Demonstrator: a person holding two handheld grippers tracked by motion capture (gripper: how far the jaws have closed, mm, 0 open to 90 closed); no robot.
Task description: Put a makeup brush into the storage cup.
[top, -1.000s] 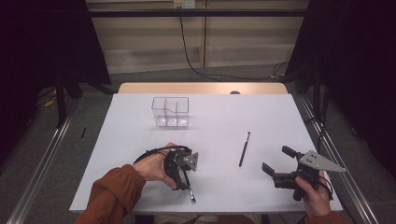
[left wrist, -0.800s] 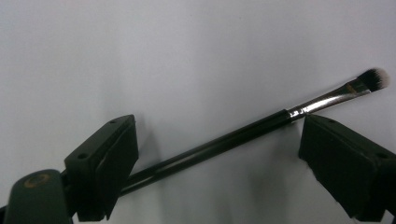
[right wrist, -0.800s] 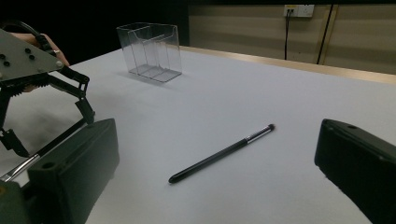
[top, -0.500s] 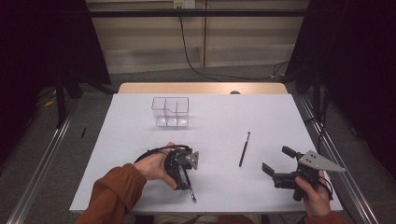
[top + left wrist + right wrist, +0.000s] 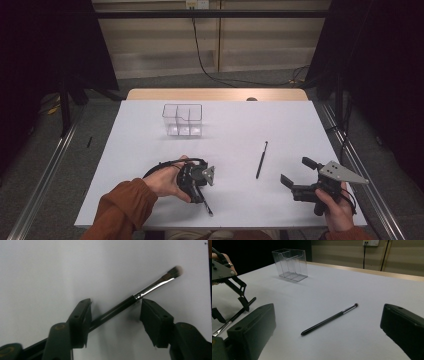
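- The left gripper (image 5: 204, 196) is tipped down at the near edge of the white counter (image 5: 235, 125), and its jaws have just been closing around a makeup brush (image 5: 140, 293) that lies flat between them.
- In the left gripper view the brush handle passes against the inner face of one jaw, while the other jaw stands just beside the silver ferrule; there's a visible gap there, so the pads do not yet press on both sides (not a grip so far).
- The bristle tip of that brush points away past the jaws and rests on the counter.
- The right gripper (image 5: 298, 176) is held level at the near right of the counter, jaws wide apart with nothing between them.
- A second brush (image 5: 329, 319), slim and black, lies on the counter ahead of the right gripper, well apart from it.
- A clear divided box (image 5: 182, 120) stands farther back on the counter, toward the left.
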